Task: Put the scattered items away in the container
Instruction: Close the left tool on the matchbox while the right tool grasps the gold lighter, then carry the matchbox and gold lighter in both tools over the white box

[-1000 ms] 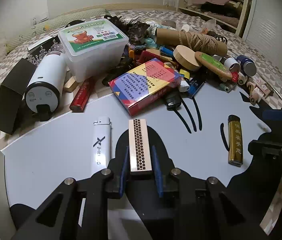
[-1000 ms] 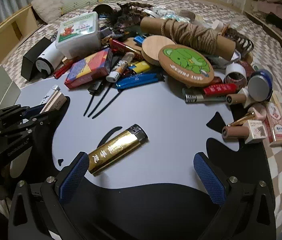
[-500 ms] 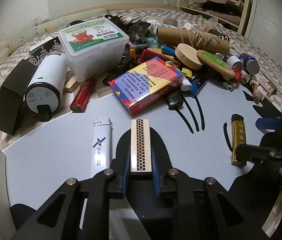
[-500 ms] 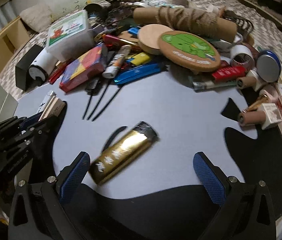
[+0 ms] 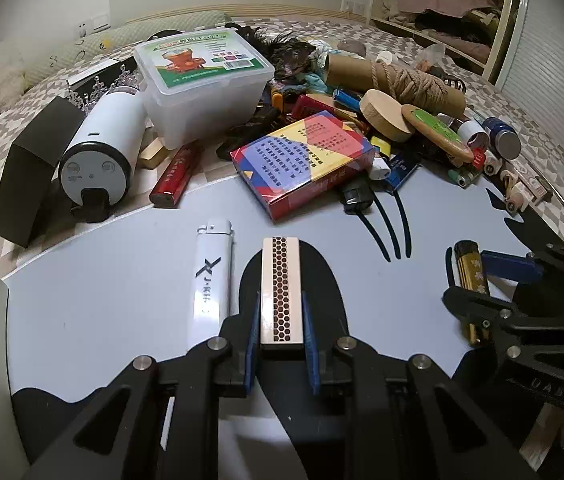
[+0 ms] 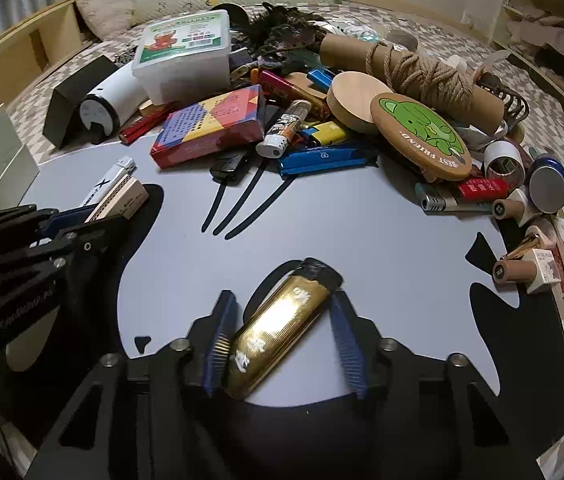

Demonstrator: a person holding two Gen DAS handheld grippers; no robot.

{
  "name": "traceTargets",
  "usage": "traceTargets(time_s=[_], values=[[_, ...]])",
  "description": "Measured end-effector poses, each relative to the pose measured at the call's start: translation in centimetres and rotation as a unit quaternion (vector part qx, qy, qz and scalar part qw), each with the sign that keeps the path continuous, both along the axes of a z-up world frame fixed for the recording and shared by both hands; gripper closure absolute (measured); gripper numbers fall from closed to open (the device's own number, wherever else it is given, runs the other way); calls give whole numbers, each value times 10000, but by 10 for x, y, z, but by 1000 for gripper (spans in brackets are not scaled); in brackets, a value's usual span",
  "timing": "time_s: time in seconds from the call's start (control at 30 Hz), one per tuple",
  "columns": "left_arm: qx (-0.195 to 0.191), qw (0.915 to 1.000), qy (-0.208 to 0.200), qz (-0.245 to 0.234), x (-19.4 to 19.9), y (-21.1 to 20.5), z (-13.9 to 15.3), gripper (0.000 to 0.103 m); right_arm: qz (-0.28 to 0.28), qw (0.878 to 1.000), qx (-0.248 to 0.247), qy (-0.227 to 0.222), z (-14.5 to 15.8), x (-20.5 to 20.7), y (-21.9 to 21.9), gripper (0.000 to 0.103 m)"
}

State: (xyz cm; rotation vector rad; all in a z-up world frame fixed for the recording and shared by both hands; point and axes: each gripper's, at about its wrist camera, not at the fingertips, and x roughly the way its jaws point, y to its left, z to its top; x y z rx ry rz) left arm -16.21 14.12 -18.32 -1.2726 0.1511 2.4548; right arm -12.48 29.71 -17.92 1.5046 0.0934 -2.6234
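Grey-blue matting [image 5: 101,300] is spread over a checked bedcover, with clutter heaped along its far edge. Compared with a second ago, the right gripper [image 6: 282,344] is seen lower and its jaws have just been closing around the gold lighter [image 6: 277,336], which now lies between the blue pads; whether both pads press it cannot be told. The lighter's long axis runs diagonally, black cap pointing away and rightward. A matchbox [image 5: 282,292] is clamped in the left gripper [image 5: 280,344], unchanged, lengthwise toward the lidded plastic container [image 5: 201,80].
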Motion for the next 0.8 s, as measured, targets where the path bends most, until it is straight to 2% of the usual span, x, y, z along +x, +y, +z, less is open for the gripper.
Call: traceTargets(time_s=[0.03,0.13,0.43,0.67,0.8], values=[[7,10000,-1,9,1,0,0,83,21,10000,-28,-1,0,1,2,67],[11,10000,-4,30,2,-1,0,83,17,9999,-163,-21,2,6,9,77],[-80,9999,28,86,7,0,0,83,164,9994,-298,-60,5,20,14,78],[91,9996,-120,228,10,-6,4,84,117,9990,-418,-93,10,21,18,78],[146,9996,-22,235,14,-9,14,84,0,9987,-519,14,19,17,22,78]])
